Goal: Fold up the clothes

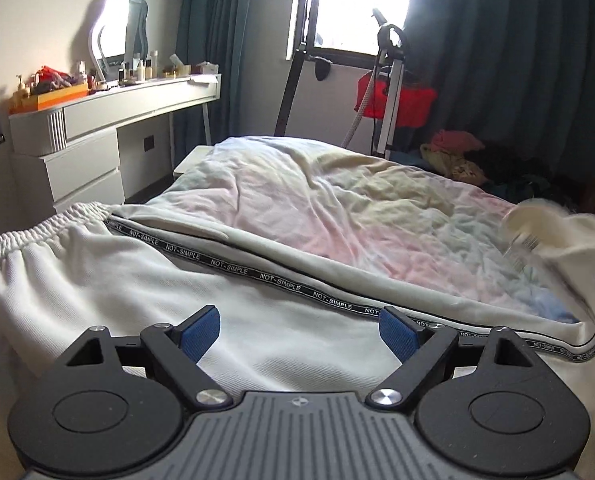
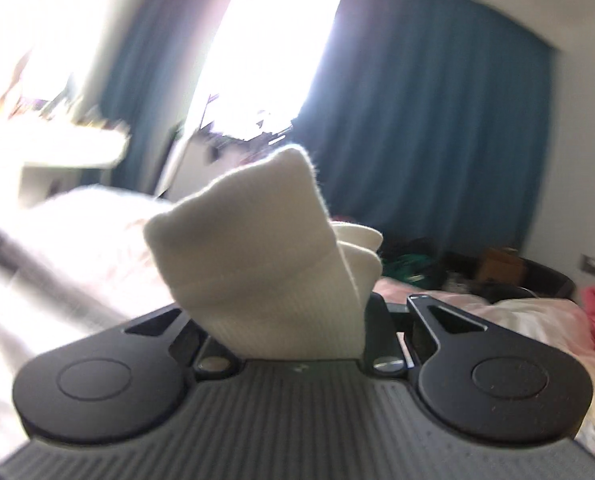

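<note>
White ribbed cotton trousers with a black lettered stripe (image 1: 225,280) lie lengthwise along the bed's near edge — left gripper (image 1: 299,334) directly above, jaws spread — right gripper (image 2: 297,320) pinching their raised cuff.

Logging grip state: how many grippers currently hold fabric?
1. The right gripper clamps bunched white knit fabric; the left gripper hangs open above white sweatpants.

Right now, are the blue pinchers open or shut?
Open. The left gripper has its blue pads far apart over the white trousers, gripping nothing.
</note>
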